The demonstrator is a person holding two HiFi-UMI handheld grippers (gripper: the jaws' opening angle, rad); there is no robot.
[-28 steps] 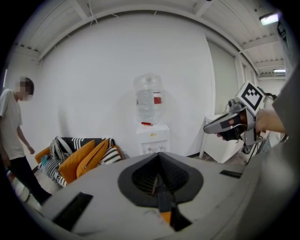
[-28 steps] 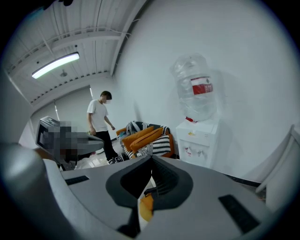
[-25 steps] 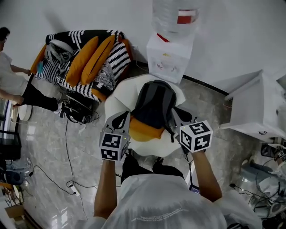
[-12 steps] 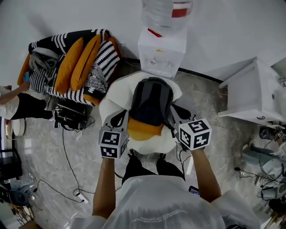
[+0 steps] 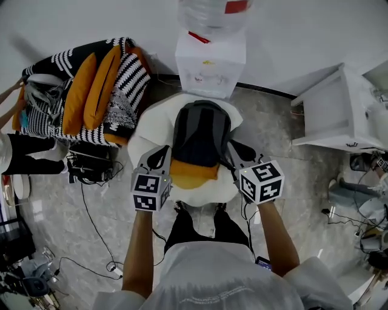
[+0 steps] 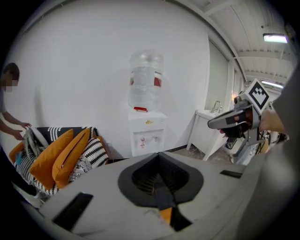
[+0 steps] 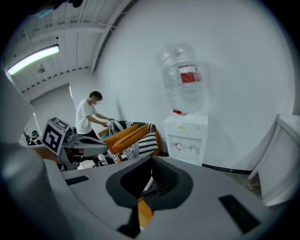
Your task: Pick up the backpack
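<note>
Fingers (image 5: 151,162) lower, flanking backpack (image 5: 201,130).

**A white-walled room with a marbled floor**

We look down on a plain white wall (image 5: 315,36) that meets a grey, marbled floor (image 5: 66,212) along a dark skirting strip (image 5: 267,91). Against the wall stands a white water dispenser (image 5: 210,60) with a clear bottle (image 5: 209,12) on top. To its left we see striped black-and-white cushions (image 5: 130,75) heaped with orange cushions (image 5: 76,97), and to its right a white cabinet (image 5: 339,115). A rounded white seat (image 5: 151,130) sits in front of the dispenser. Black cables (image 5: 92,213) trail over the floor. Overhead, a tube light (image 7: 33,57) glows under a beamed ceiling (image 7: 84,28).
</note>
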